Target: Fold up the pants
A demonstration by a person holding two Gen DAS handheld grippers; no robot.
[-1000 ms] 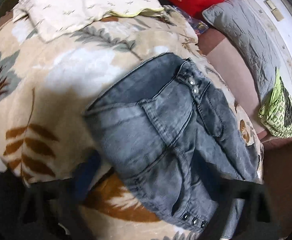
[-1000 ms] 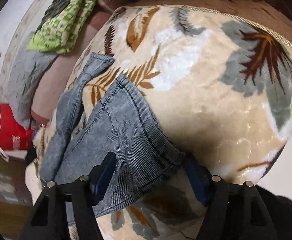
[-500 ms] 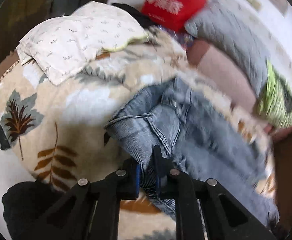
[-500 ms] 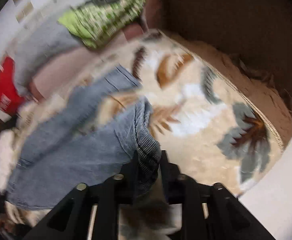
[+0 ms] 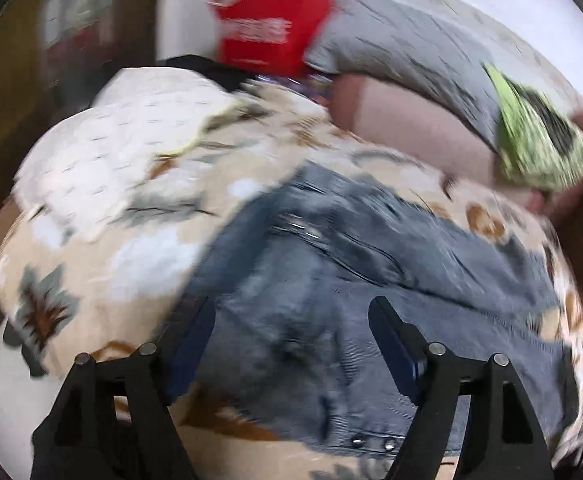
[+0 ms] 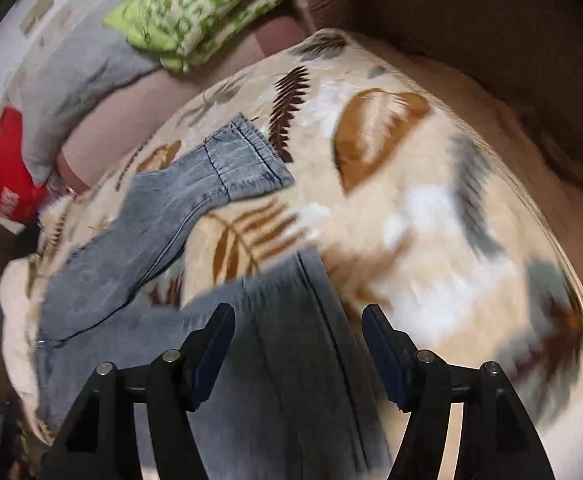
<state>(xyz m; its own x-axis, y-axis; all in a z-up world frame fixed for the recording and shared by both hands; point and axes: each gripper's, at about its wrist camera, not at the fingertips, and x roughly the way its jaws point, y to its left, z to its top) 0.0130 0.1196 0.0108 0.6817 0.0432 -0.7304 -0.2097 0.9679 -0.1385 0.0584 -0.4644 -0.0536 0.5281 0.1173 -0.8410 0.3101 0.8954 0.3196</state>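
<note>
Change: half a second ago both hand-held grippers were pinched on denim; now both have let go, their jaws stand wide, and the pictures are blurred by motion.
Thing in hand: grey-blue denim pants (image 5: 331, 280) lie on a cream plush blanket with brown and grey leaf print (image 5: 91, 280), which covers the bed.
Lie of the pants: the waist end, with small metal studs, sits near the left hand-held gripper (image 5: 291, 344); the legs run away to the right, so the long axis goes left to right across the blanket.
Legs: in the right wrist view they are spread apart, one cuff (image 6: 247, 160) lying farther off, the other leg just under the right hand-held gripper (image 6: 297, 344).
Left hand-held gripper: wide open, holding nothing; denim shows between the fingers, but whether they touch it cannot be told.
Right hand-held gripper: wide open, empty, straddling the near leg's hem; contact cannot be told either.
Which is nearer: the left is nearer the waistband, the right nearer the cuffs.
Progress: judged early, since the legs are not yet laid one on the other.
Coming move: likely a fresh grip on the near edge, each gripper at its own end, to carry it over the far leg.
Around: a red bag (image 5: 271, 28), a grey quilted pillow (image 5: 403, 48) and a green patterned cloth (image 5: 539, 148) lie at the far side.
</note>
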